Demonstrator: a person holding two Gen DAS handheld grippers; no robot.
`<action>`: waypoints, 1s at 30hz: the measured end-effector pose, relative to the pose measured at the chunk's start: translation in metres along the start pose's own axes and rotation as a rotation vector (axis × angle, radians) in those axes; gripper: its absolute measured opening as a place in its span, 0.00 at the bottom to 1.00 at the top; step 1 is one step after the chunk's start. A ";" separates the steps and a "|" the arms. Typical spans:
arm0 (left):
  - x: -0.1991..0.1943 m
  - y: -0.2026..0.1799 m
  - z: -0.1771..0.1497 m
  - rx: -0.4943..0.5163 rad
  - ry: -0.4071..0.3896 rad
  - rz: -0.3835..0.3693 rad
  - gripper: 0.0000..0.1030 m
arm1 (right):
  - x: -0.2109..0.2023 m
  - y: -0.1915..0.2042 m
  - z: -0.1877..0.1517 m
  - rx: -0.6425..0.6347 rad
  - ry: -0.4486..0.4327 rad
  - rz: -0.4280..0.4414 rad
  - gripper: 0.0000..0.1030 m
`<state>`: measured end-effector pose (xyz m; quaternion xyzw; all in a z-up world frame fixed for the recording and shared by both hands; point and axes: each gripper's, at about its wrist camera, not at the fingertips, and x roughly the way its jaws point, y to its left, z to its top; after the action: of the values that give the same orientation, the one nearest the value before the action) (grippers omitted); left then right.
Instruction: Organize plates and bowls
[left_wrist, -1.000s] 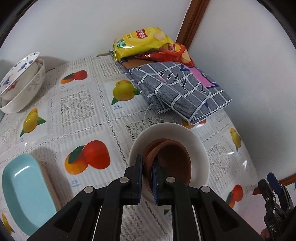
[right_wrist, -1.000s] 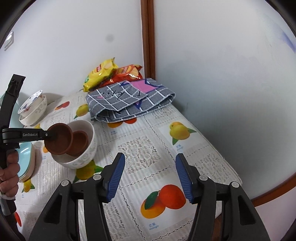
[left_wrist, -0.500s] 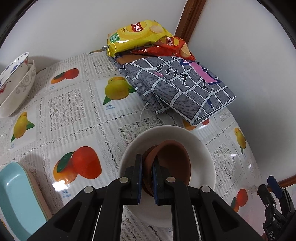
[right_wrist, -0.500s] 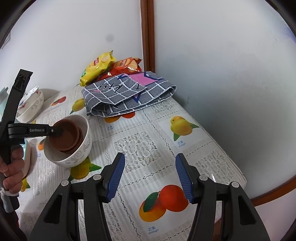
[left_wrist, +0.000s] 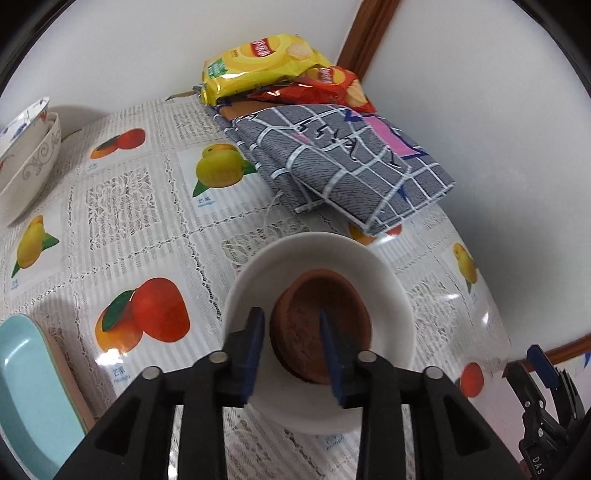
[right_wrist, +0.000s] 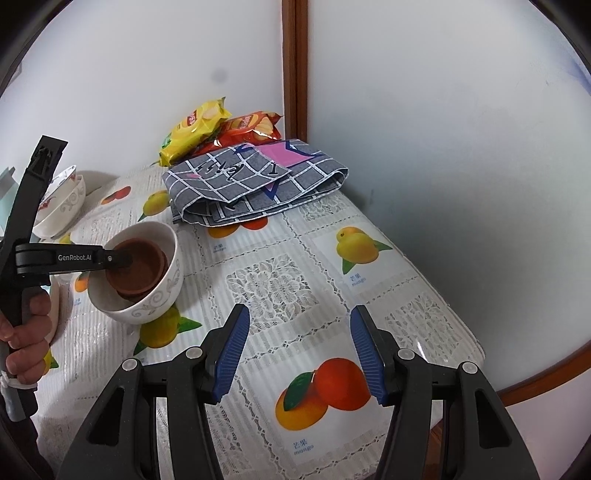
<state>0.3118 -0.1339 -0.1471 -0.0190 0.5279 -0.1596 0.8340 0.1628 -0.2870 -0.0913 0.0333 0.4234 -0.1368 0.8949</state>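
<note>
turquoise tray (left_wrist: 26, 387) far left on fruit-print surface (left_wrist: 122, 206) | stacked patterned bowls (left_wrist: 26, 147) upper left | white bowl (left_wrist: 384, 280) holds nested brown bowls (left_wrist: 332, 306) | left gripper (left_wrist: 291, 350) opening, astride brown rim, pads clear | folded checked cloth (left_wrist: 343, 166), crisp packets (left_wrist: 258, 62) behind | right gripper (right_wrist: 299, 354) half open, empty

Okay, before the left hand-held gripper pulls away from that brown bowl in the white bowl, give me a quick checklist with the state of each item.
1. Brown bowl sits inside the white bowl: ok, nested on another brown bowl.
2. Left hand-held gripper has let go: ok, jaws are opening, with one finger still inside the rim and one outside.
3. White bowl stands flat on the table: ok.
4. Brown stack sits level: not ok, it leans slightly.
5. Right hand-held gripper is free: ok, open and empty over the table.
6. Folded cloth is clear of the white bowl: ok, apart.
</note>
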 end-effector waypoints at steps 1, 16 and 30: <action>-0.003 -0.002 -0.001 0.010 -0.002 0.012 0.36 | -0.003 0.002 0.000 -0.004 -0.002 0.000 0.55; -0.094 -0.003 -0.048 0.049 -0.134 0.076 0.52 | -0.062 0.035 -0.010 -0.037 -0.076 0.032 0.58; -0.147 0.006 -0.094 -0.006 -0.169 0.148 0.66 | -0.110 0.049 -0.025 0.070 -0.085 0.127 0.65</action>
<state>0.1719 -0.0735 -0.0612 0.0042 0.4563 -0.0936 0.8849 0.0911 -0.2122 -0.0252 0.0856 0.3770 -0.0958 0.9173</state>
